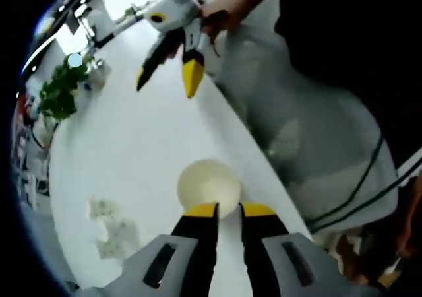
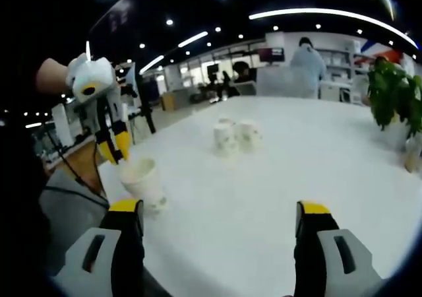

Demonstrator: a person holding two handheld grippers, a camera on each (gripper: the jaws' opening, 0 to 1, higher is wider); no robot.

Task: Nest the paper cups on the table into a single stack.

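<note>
In the left gripper view a white paper cup (image 1: 208,186) stands near the table edge, seen from above. My left gripper (image 1: 229,210) has its jaws close together on the cup's near rim. The right gripper view shows that cup (image 2: 142,178) at the left, with my left gripper (image 2: 113,153) reaching down onto its rim. My right gripper (image 2: 219,208) is open wide over bare table, and it also hangs open farther along the table edge (image 1: 165,82). Patterned paper cups (image 2: 224,138) stand grouped mid-table beside another cup (image 2: 249,133); the same cups (image 1: 115,230) look blurred from the left gripper.
A potted plant (image 2: 395,96) stands at the table's far right side, and the plant (image 1: 59,89) sits at the far left in the left gripper view. The white table (image 2: 277,178) is wide. A person in grey clothes (image 1: 316,138) stands along its edge. People stand in the background.
</note>
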